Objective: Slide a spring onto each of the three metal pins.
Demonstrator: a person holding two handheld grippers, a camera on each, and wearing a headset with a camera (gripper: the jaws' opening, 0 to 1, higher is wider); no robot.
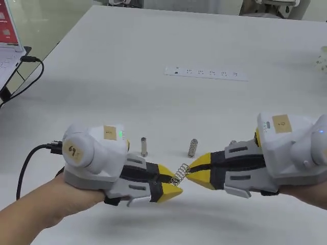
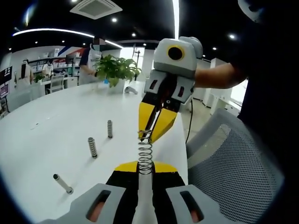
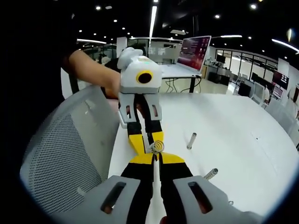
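White office workbench [image 1: 153, 46] — spring [image 1: 179, 174] between left claw [image 1: 176, 182] and right claw [image 1: 190, 174]

A white power strip [image 1: 206, 73] lies far across the white table [image 1: 153, 41], an open laptop [image 1: 6, 38] sits at its far left edge, and a grey mesh chair [image 2: 224, 158] stands at the near side.
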